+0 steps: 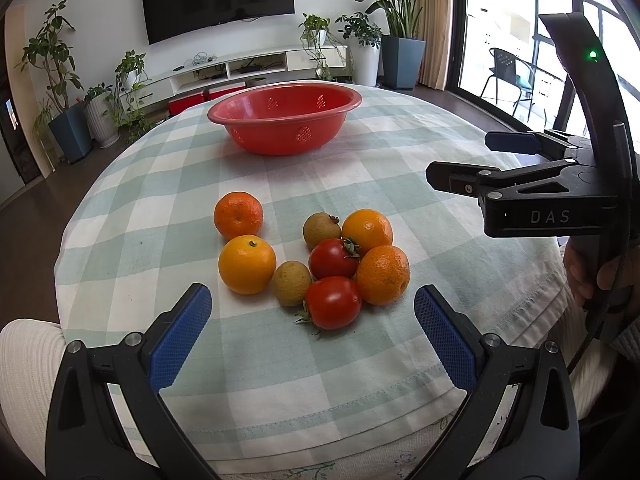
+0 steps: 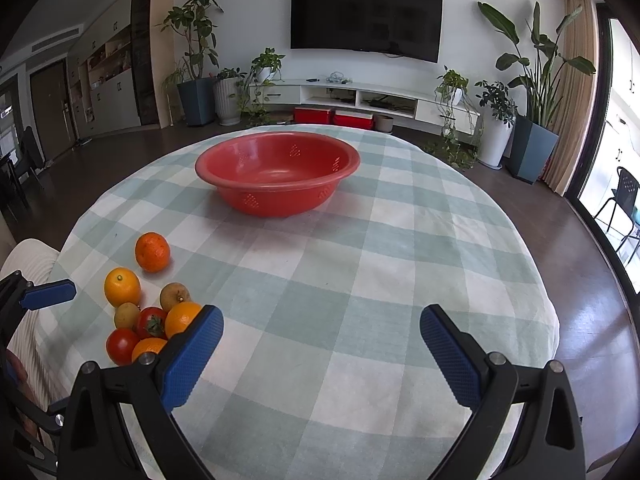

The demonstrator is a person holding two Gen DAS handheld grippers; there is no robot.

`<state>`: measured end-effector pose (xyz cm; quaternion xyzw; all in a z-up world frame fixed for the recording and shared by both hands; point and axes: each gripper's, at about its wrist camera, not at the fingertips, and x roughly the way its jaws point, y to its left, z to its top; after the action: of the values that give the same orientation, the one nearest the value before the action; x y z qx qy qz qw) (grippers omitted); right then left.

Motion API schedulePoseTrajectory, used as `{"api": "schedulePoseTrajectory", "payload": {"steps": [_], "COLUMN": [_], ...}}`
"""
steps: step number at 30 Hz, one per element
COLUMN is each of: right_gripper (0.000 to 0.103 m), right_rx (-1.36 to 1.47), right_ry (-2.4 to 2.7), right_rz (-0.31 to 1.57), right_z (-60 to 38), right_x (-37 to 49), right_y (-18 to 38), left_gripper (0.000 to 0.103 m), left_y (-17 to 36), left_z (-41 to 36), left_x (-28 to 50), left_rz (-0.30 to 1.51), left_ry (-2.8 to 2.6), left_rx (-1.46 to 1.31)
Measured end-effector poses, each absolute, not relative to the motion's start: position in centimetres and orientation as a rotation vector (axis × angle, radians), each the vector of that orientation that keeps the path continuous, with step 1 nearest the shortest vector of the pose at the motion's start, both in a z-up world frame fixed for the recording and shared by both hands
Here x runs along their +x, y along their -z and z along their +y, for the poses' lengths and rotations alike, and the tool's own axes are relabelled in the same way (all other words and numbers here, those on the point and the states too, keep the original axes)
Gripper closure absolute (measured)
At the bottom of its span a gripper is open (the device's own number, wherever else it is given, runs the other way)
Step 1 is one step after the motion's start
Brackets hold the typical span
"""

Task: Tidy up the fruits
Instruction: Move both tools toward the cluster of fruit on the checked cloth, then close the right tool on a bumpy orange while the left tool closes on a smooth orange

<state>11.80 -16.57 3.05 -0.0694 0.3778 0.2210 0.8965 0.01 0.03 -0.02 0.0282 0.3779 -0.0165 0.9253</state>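
A cluster of fruit lies on the checked tablecloth: several oranges, such as one at the left, two red tomatoes and two small brown longans. The cluster also shows at the lower left of the right wrist view. An empty red perforated bowl stands farther back. My left gripper is open, just short of the near tomato. My right gripper is open and empty over bare cloth, right of the fruit; it shows in the left wrist view.
The round table's edge drops to a dark floor on the right. Beyond are a TV, a low white cabinet, potted plants and a window with a chair. A white-sleeved arm is at the lower left.
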Motion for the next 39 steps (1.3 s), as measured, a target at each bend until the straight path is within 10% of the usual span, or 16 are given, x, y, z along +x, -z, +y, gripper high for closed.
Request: {"api": "schedulePoseTrajectory", "payload": {"steps": [23,39], "right_gripper": [0.002,0.025], "right_rx": [-0.233,-0.259], "right_ry": [-0.541,-0.674], "right_rz": [0.782,0.806], "right_z": [-15.4,-12.2], "right_x": [10.4,8.8], "right_y": [-2.9,-2.3], "left_gripper": [0.0,0.0], "left_y": [0.8,1.3], "left_z": [1.3,3.3], "left_x": [0.7,1.0], "left_rz": [0.815,0.842], "left_ry": [0.03,0.001], "left_rx": [0.019,-0.01]}}
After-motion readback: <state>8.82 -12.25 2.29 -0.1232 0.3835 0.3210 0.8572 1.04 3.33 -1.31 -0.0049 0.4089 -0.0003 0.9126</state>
